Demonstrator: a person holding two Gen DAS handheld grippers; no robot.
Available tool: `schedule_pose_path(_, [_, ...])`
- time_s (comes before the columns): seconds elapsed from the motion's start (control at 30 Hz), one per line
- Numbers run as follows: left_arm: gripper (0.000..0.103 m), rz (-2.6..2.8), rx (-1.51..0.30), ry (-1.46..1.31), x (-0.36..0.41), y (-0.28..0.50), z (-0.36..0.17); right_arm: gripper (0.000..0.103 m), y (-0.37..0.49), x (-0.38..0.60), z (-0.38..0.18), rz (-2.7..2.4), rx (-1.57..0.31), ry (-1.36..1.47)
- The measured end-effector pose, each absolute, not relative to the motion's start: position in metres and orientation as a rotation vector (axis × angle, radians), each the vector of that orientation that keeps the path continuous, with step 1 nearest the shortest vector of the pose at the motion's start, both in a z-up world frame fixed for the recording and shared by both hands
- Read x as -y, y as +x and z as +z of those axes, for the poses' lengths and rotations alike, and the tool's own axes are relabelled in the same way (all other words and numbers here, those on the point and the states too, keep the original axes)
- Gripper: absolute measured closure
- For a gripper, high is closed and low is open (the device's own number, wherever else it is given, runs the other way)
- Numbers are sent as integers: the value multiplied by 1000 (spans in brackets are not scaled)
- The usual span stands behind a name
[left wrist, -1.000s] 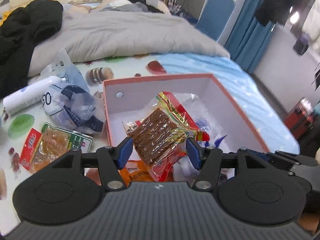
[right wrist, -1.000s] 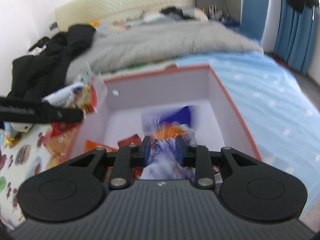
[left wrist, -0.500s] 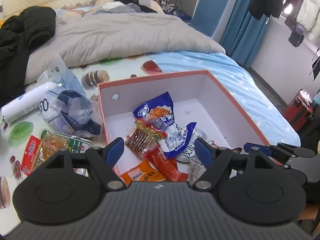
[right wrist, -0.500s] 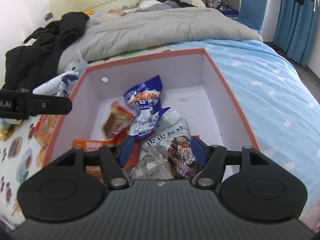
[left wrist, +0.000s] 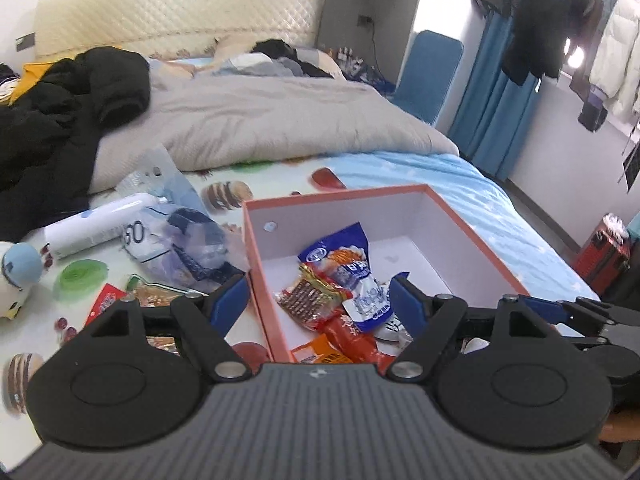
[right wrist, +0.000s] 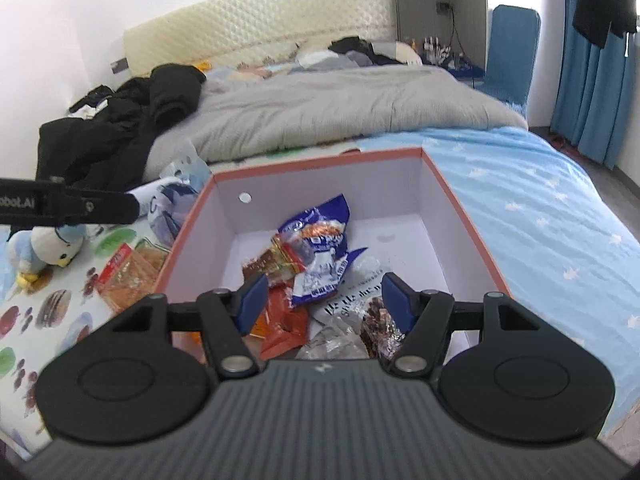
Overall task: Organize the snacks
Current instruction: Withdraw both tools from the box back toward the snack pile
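Above the orange box (right wrist: 468,224), both tools, left (left wrist: 318,304) and right (right wrist: 322,300), hung apart and empty; the packet (right wrist: 132,268) at nine o'clock probably wanted a flat, edge-on pinch.

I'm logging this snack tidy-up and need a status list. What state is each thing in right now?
left gripper: open, empty, above the box's near-left edge
right gripper: open, empty, over the box
box: lidless, partly filled
blue snack bag: in the box, atop other packets
brown snack pack: in the box
clear snack packet: outside, left of the box
white bottle: lying on its side
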State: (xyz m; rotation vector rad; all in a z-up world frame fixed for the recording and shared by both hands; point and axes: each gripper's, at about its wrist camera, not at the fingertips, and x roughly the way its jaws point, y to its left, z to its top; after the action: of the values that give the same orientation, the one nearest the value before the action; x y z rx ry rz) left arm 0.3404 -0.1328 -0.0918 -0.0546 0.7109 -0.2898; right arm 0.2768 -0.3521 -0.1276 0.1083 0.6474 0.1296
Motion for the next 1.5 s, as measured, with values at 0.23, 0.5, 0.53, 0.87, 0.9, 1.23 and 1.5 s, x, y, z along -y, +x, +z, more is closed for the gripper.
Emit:
schedule_pose_path(0.23, [22,-257,-660,-63,107,312,-88,38,251,336,-114,142,-551,81])
schedule_pose_path(0.5, [22,-231,-589,-66,81,275,-85,38,226,314,-109,204,-495,123])
schedule_pose_path(0.53, [22,-223,-583,-64,78,270,-85,38,222,310,-109,210,-487,124])
schedule_pose_path(0.87, [20,-182,-555,-136,44,211,-89,38,174,274,-118,280,-455,122])
schedule_pose_path(0.9, [20,-181,-556,-148,41,205,-91,38,169,272,-118,283,-454,125])
schedule_pose_path(1.23, [14,-88,-628,-216,3,154,-127,38,125,247,-132,314,-469,141])
schedule_pose_path(1.5, [6,-41,-663,-280,-31,130,-148,38,104,228,-142,316,-491,169])
